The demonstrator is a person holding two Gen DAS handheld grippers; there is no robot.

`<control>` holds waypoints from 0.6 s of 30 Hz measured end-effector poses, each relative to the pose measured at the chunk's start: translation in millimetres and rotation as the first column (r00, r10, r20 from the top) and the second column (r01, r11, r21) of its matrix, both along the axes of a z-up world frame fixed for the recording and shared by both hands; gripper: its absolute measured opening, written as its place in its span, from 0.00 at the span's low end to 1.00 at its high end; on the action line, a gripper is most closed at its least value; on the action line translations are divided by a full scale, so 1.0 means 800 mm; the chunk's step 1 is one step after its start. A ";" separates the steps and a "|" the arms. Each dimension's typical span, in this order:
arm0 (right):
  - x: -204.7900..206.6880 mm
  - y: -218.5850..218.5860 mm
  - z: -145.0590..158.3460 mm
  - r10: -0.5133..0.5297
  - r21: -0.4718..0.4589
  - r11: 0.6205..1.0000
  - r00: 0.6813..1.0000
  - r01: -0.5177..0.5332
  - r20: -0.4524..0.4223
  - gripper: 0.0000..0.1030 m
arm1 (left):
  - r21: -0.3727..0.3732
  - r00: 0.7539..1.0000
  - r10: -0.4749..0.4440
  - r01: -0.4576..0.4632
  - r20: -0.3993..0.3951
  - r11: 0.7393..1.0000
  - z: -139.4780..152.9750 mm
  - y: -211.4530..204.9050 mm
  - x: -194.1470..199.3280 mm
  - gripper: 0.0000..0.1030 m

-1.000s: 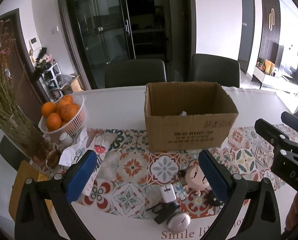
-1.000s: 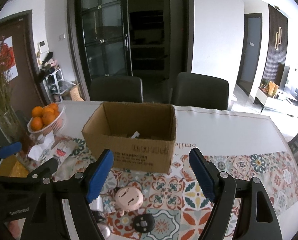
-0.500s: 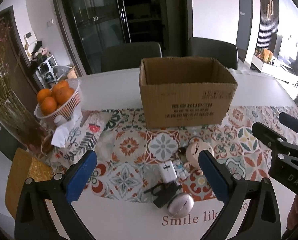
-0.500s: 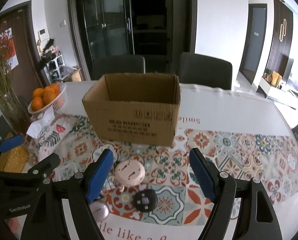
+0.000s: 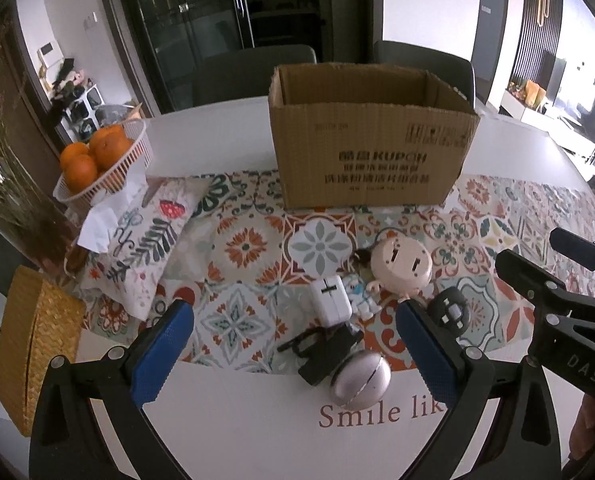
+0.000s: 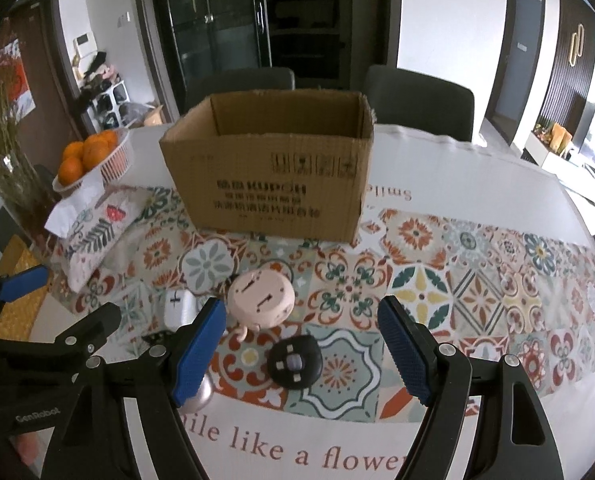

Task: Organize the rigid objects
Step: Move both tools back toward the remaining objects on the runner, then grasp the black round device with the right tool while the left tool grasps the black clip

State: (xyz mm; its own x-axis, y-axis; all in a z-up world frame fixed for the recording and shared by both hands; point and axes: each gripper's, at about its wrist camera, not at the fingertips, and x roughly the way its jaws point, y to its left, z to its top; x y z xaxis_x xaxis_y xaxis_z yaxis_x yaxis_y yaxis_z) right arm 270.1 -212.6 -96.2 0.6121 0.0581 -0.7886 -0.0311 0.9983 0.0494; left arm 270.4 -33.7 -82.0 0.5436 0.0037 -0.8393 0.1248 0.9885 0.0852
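An open cardboard box stands on the patterned runner. In front of it lie small rigid objects: a pink round toy head, a white charger cube, a small astronaut figure, a black round gadget, a black clip piece and a silver egg-shaped object. My left gripper is open above the cluster's near side. My right gripper is open around the black gadget, above it.
A white basket of oranges, a tissue pack, a vase of dried flowers and a yellow woven box stand at the left. Dark chairs stand behind the table.
Both grippers have dropped lower and closer to the cluster of small objects. The box interior no longer shows. Both stay open.
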 end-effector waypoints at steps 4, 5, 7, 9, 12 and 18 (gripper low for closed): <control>-0.001 -0.001 -0.014 -0.001 0.006 1.000 0.999 0.002 -0.032 0.76 | -0.006 1.000 -0.002 0.002 -0.027 1.000 -0.015 0.000 0.000 1.00; -0.001 -0.001 -0.019 -0.002 0.010 1.000 0.999 0.002 -0.042 0.76 | -0.007 0.999 -0.002 0.001 -0.035 1.000 -0.019 0.000 0.000 1.00; 0.000 -0.001 -0.028 -0.002 0.014 1.000 0.998 0.003 -0.061 0.76 | -0.009 0.999 0.001 -0.001 -0.049 1.000 -0.027 0.000 0.000 1.00; 0.002 -0.001 -0.039 0.000 0.020 1.000 0.996 0.001 -0.085 0.76 | -0.011 0.998 0.001 -0.002 -0.064 1.000 -0.036 -0.001 0.000 1.00; 0.003 -0.001 -0.054 0.003 0.016 1.000 0.993 -0.001 -0.114 0.76 | -0.011 0.996 -0.006 0.005 -0.086 1.000 -0.051 -0.001 0.000 1.00; 0.007 0.004 -0.080 0.021 -0.007 1.000 0.987 -0.022 -0.161 0.76 | -0.008 0.993 -0.009 0.009 -0.114 1.000 -0.077 0.001 0.001 0.99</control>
State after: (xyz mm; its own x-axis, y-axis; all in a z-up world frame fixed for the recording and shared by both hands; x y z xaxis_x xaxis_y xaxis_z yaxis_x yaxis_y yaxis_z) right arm 275.4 -209.5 -160.5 0.4759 0.0625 -0.8773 -0.0452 0.9979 0.0466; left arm 271.5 -32.8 -143.7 0.4442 -0.0073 -0.8959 0.1422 0.9879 0.0624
